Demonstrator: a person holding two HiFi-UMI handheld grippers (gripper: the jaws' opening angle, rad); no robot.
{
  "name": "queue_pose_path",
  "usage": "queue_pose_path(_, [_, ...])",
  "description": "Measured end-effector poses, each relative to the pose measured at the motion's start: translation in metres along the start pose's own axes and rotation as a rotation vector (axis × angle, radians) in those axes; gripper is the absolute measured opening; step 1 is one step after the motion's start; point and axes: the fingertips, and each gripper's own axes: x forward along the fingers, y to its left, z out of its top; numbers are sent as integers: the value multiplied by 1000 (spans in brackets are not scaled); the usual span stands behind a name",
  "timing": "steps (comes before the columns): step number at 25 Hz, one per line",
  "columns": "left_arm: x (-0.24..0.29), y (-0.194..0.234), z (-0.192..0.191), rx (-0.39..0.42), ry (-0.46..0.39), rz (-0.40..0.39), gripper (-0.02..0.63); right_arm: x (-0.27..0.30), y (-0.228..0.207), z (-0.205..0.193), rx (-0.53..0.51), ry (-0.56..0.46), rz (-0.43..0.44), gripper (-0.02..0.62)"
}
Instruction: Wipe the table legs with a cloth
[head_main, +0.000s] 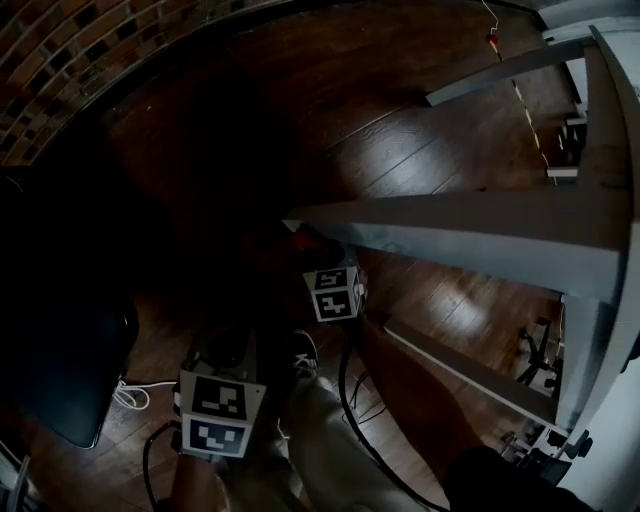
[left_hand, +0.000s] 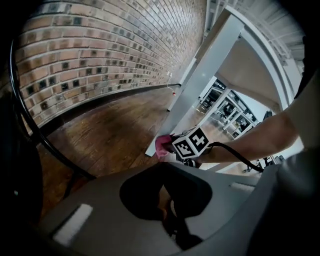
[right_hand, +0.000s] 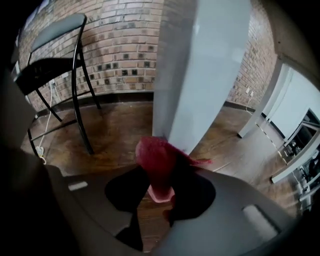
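Pink cloth (right_hand: 157, 159) at the foot of a white table leg (right_hand: 200, 70).
Left gripper (left_hand: 176, 227) hangs apart, jaws together, empty; right gripper (right_hand: 161, 194) pinches the cloth against the leg, just above the wooden floor (right_hand: 115, 125).

Brick wall (left_hand: 100, 50); dark wood-plank floor (head_main: 300, 110); black metal-frame chair (right_hand: 55, 31) near wall; dim light.

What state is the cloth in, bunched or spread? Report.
Bunched: the red cloth sits wadded in the right hand-held gripper at the table leg.
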Motion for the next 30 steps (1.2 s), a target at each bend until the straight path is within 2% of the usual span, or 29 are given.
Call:
queue_pose_path(6, [-96,-81,78,54,-20,-22,0,-154,-23,94,-6,-99,-7,115])
queue_pose_path(10, [-170,-130,128,47,-34,-31,0,-275,-39,159,88,-180,-24,115])
queue_pose_path(13, [-218,-160,156,74,-34,-31,0,-352,-47,200,192,-252,-42,114])
queue_pose_path(15, [-245,-172,171,101,-47,-21,0,-386,-42,218,274,-282,-39,107])
queue_pose_path(20, [-309,-207,185,135,-42,14,0,-458,-18,232,302,-267,-15,106])
queue_pose_path(23, [-352,-219,194,131,-33,44,0,-511,-10,262,317,-270,31,104])
queue_pose_path(26, [-393,-237,192,126,-29,47,0,-569,8,282,271,-263,105,104])
queue_pose_path(30, [-423,-255,210,69,-79,39,0,-627,28,321,135,-261,285,104])
